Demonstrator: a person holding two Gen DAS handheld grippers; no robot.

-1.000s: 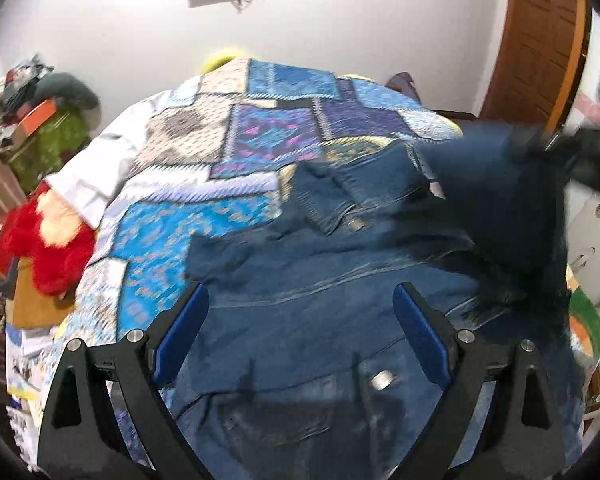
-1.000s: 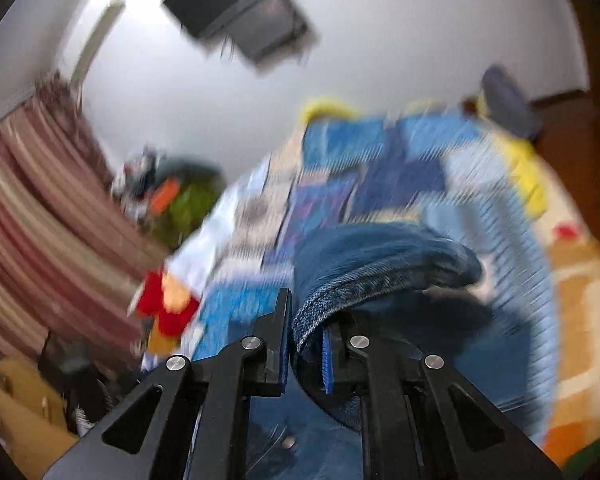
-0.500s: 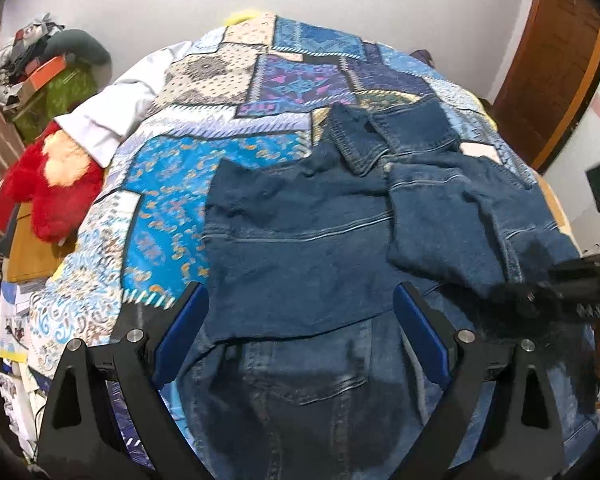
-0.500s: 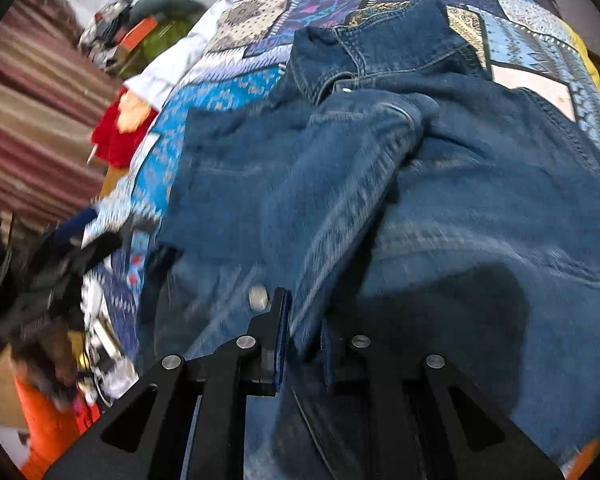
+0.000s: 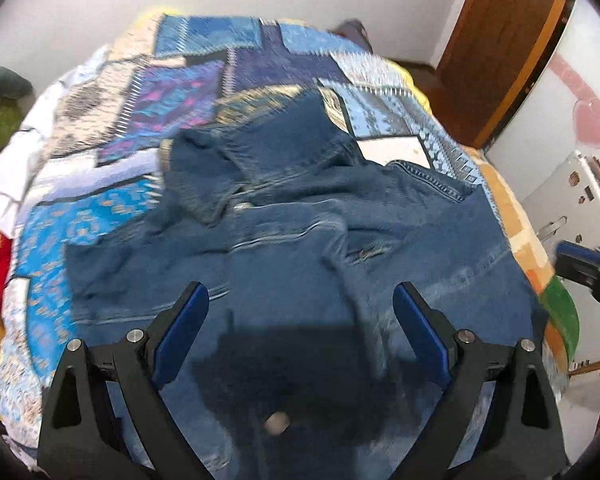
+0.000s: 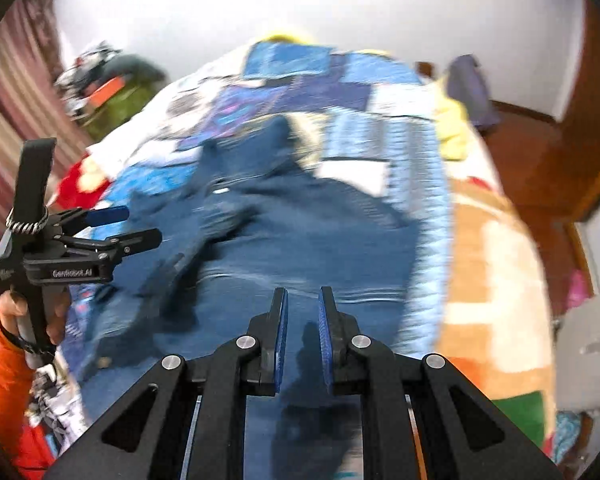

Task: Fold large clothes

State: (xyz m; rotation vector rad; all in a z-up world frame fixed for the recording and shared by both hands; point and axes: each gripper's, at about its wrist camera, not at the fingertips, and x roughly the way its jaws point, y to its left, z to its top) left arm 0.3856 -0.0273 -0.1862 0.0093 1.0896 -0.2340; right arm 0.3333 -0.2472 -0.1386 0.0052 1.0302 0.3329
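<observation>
Denim fills both views: the jacket [image 5: 300, 248] lies spread on the patchwork quilt [image 5: 100, 216], collar [image 5: 268, 148] toward the far wall, hem nearest the cameras, so its long axis runs from the near edge of the quilt away toward the wall; left of the jacket, the left gripper [image 5: 300, 336] hangs released, jaws wide, nothing between them; right of it, the right gripper [image 6: 303, 320] has let go of the sleeve it pinched half a second ago, its blue pads now drawn close on nothing; the sleeve [image 5: 348, 264] lies across the jacket's chest, so I judge that fold done, with the other side left.
</observation>
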